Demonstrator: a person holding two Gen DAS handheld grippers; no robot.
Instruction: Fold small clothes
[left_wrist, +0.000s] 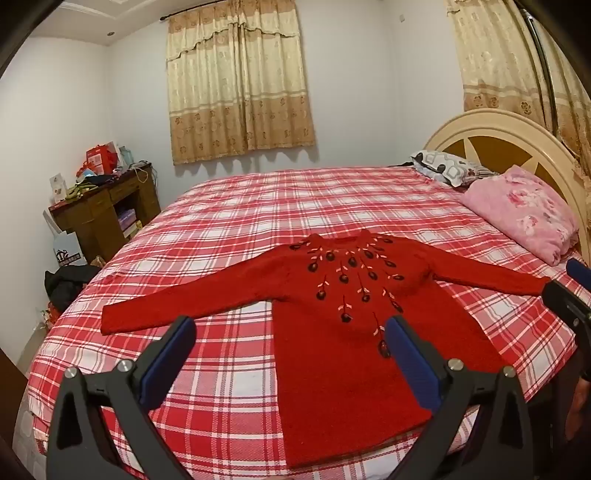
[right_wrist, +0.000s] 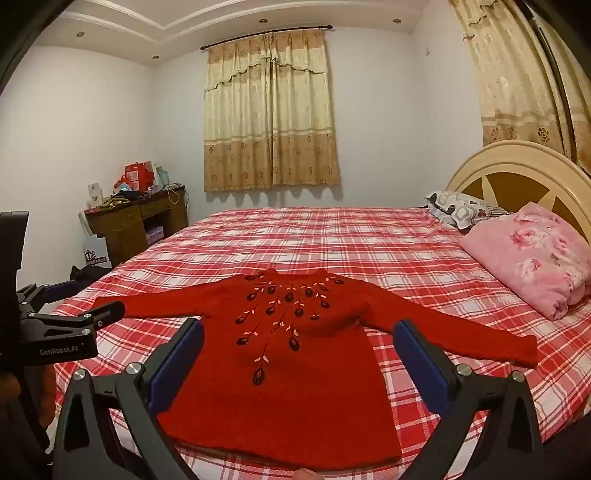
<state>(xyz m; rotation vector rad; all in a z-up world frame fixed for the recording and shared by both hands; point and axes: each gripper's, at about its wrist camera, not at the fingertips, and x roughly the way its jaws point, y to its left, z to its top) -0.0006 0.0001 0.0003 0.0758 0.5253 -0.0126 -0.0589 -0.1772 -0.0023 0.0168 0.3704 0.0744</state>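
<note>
One red knitted sweater lies face up and spread flat on the near half of a bed, hem toward the viewer, collar toward the far side, both long sleeves stretched straight out to either side. Dark embroidered flowers with pale stems fan down from the neckline. It looks thick, soft and limp, light enough for a two-finger pinch, likely to sag and stretch if lifted by one point, and unlikely to slip on the cloth beneath. Sensible places to grip seem to be a sleeve cuff, a shoulder seam or a hem corner, pinching both layers together.

The left gripper hovers above the hem's left side, jaws spread wide, holding nothing. The right gripper hovers above the lower body of the sweater, also wide apart and empty.

The red and white checked bedsheet lies smooth. A pink floral pillow rests near the cream headboard, well apart from the sweater.
</note>
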